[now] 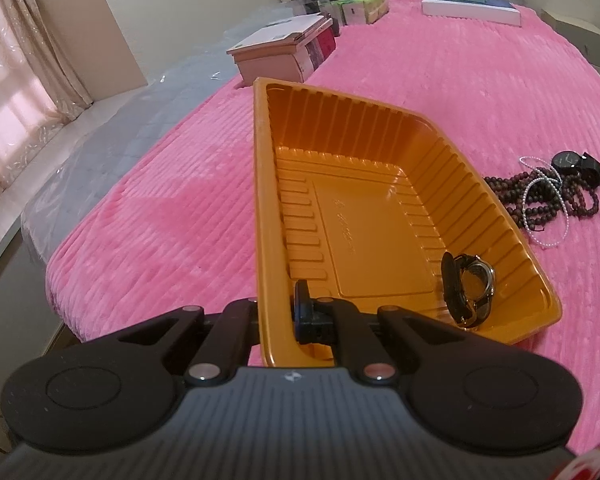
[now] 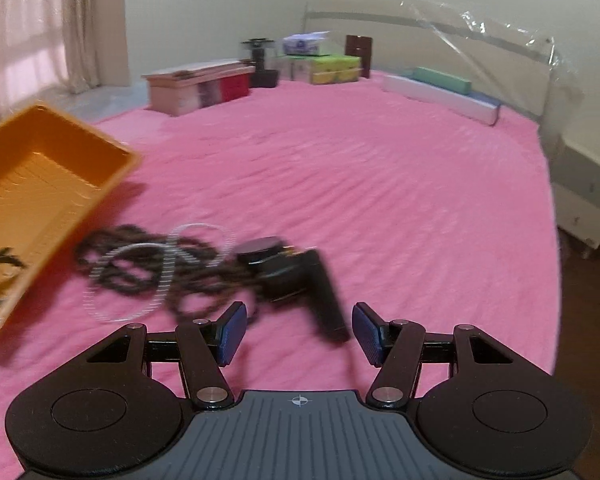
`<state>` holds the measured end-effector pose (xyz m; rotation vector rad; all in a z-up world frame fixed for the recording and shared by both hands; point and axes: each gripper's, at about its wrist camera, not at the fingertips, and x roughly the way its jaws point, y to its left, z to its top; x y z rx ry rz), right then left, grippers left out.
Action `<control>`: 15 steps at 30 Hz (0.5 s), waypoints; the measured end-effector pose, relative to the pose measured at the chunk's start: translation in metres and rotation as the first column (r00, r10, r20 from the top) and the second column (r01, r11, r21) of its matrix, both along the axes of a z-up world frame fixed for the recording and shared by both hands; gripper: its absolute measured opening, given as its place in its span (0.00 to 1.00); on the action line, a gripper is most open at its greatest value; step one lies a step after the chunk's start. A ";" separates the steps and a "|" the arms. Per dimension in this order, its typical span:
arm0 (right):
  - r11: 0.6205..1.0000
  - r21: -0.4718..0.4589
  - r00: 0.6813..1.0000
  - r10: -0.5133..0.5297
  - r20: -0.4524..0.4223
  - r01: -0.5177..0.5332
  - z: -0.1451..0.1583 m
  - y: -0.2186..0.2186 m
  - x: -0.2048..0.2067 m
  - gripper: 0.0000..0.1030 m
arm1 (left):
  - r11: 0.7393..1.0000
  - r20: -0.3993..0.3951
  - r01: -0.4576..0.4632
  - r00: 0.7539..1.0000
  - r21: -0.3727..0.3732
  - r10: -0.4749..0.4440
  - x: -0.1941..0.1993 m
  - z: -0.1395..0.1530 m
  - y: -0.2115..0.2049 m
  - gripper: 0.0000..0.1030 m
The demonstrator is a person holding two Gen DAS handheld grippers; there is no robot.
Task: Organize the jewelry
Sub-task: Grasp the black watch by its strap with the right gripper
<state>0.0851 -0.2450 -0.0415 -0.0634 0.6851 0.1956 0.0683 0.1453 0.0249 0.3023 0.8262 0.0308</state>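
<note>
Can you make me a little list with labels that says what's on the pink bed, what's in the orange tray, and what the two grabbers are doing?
surface: pink ribbed plush bedspread
container: orange ribbed plastic tray, tilted, one rim clamped by the left gripper
in tray: black-strapped wristwatch with a silver case, in the near corner
still on bedspread: dark brown bead necklace, white pearl strand tangled with it, black wristwatch
right gripper: jaws open, holding nothing, low behind the black wristwatch
far end of bed: stacked boxes
</note>
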 end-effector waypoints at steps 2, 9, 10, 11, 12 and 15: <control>0.999 -0.040 1.000 0.013 0.001 -0.013 -0.005 -0.004 0.009 0.57 | 1.000 -0.002 0.002 1.000 0.001 -0.002 0.000 0.000 0.000 0.03; 0.986 -0.118 0.993 0.109 -0.052 -0.115 -0.030 0.001 0.036 0.28 | 1.000 -0.013 0.002 1.000 0.009 -0.002 0.002 0.000 -0.001 0.03; 0.986 -0.115 0.992 0.117 -0.055 -0.122 -0.031 0.001 0.036 0.24 | 1.000 -0.014 0.002 1.000 0.009 -0.002 0.002 -0.001 -0.001 0.03; 0.985 -0.116 0.991 0.119 -0.058 -0.125 -0.031 0.002 0.037 0.21 | 1.000 -0.015 0.002 1.000 0.010 -0.002 0.002 0.000 -0.001 0.03; 0.986 -0.116 0.992 0.116 -0.058 -0.122 -0.031 0.003 0.036 0.21 | 1.000 -0.015 0.003 1.000 0.011 -0.003 0.003 0.000 -0.001 0.03; 0.991 -0.093 0.994 0.090 -0.055 -0.095 -0.027 0.002 0.030 0.21 | 1.000 -0.019 0.005 1.000 0.013 -0.005 0.003 0.000 -0.001 0.03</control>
